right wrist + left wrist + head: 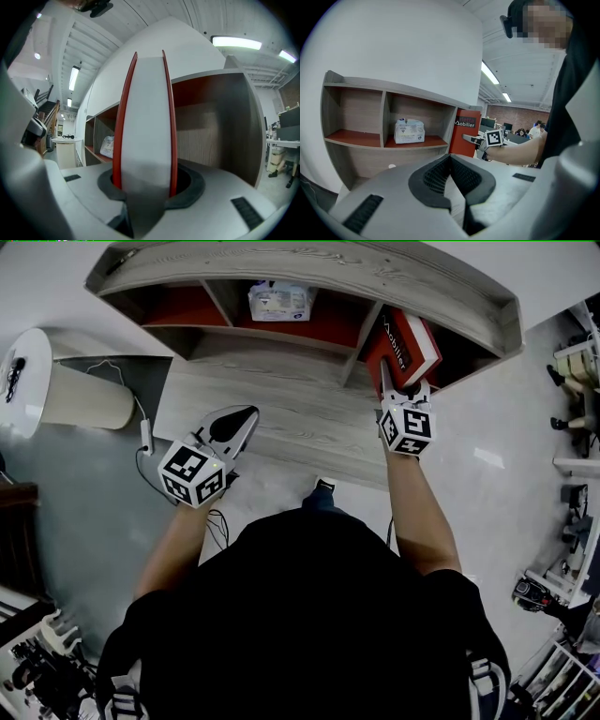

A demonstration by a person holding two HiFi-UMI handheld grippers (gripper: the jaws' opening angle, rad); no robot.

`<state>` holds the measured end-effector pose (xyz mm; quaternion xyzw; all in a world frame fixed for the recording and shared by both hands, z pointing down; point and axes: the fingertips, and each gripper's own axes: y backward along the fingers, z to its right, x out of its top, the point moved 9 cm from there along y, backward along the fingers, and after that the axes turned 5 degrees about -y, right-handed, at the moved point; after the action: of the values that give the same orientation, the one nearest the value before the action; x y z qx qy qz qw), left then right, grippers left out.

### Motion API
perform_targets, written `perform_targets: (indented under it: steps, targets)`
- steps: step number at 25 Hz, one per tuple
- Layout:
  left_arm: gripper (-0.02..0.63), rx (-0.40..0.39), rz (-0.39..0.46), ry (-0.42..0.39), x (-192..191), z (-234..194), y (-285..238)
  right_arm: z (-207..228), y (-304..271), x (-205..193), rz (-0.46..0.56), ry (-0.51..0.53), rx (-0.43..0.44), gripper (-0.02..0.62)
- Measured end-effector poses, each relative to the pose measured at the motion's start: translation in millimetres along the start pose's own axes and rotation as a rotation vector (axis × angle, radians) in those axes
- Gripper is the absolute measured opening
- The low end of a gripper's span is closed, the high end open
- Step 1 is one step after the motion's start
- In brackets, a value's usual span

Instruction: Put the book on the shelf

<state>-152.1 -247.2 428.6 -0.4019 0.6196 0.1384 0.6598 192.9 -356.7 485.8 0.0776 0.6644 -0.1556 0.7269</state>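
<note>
Lower left of the head view, the left hand-held gripper [242,418] waits, jaws together, empty. Upper right, the right hand-held gripper [403,390] clamps the red book [410,345] at the shelf [281,273]'s right-end compartment. The best move looks like a straight push in, book upright.

Far end of the book [398,345] under the shelf [309,268] top; packet [409,131] print too small

White packet [278,301] and round pedestal [56,381] stand well apart.
</note>
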Motion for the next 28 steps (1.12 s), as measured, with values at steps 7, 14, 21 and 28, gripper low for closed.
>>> perform_targets:
  steps: [7,14,21,28]
  targets:
    - [0.019,-0.001,0.000,0.013,-3,-3,-2,0,-13,-5,0.000,0.011,-0.022,0.166]
    - [0.018,-0.007,-0.002,0.016,-4,-4,-7,0,-25,-5,0.001,0.013,-0.044,0.166]
    - [0.018,-0.004,-0.003,0.020,-5,-8,-8,2,-38,-4,0.003,0.017,-0.068,0.166]
    - [0.019,-0.012,-0.003,0.024,-7,-9,-12,-2,-39,-5,0.008,0.019,-0.079,0.166]
